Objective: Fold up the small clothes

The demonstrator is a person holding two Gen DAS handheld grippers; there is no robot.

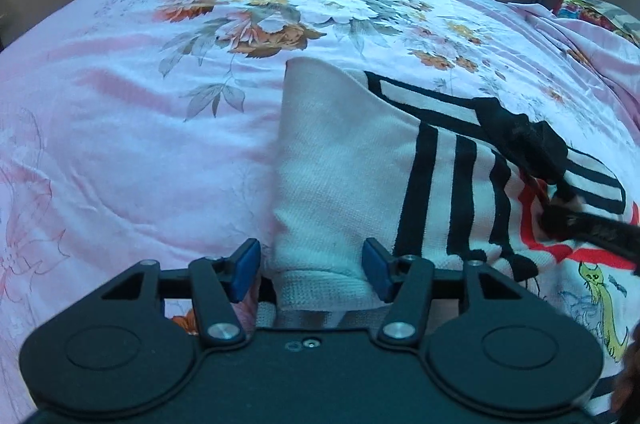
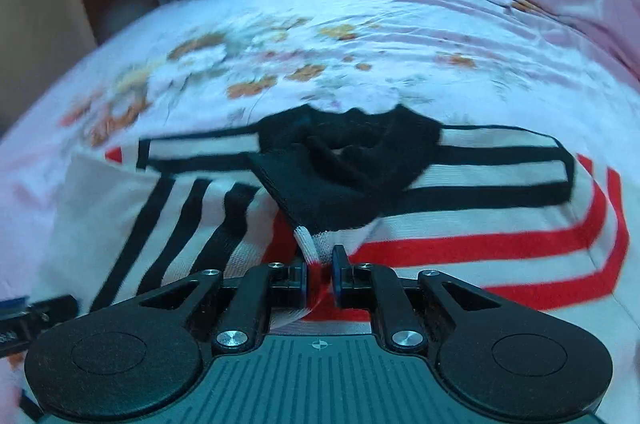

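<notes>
Garment: a small white knitted top with black and red stripes lies on the bed; one sleeve is turned in over the body.
Progress: judged partway; the black collar is bunched and further folds remain.
Left hand-held gripper: jaws wide apart around the white cuff, not clamping.
Right hand-held gripper: nearly closed, pinching a fold of the top.
Surroundings: pink floral bedsheet, rumpled at the far right; nothing blocks the fold.

Left gripper fingers spread; right gripper fingers pinched.
</notes>
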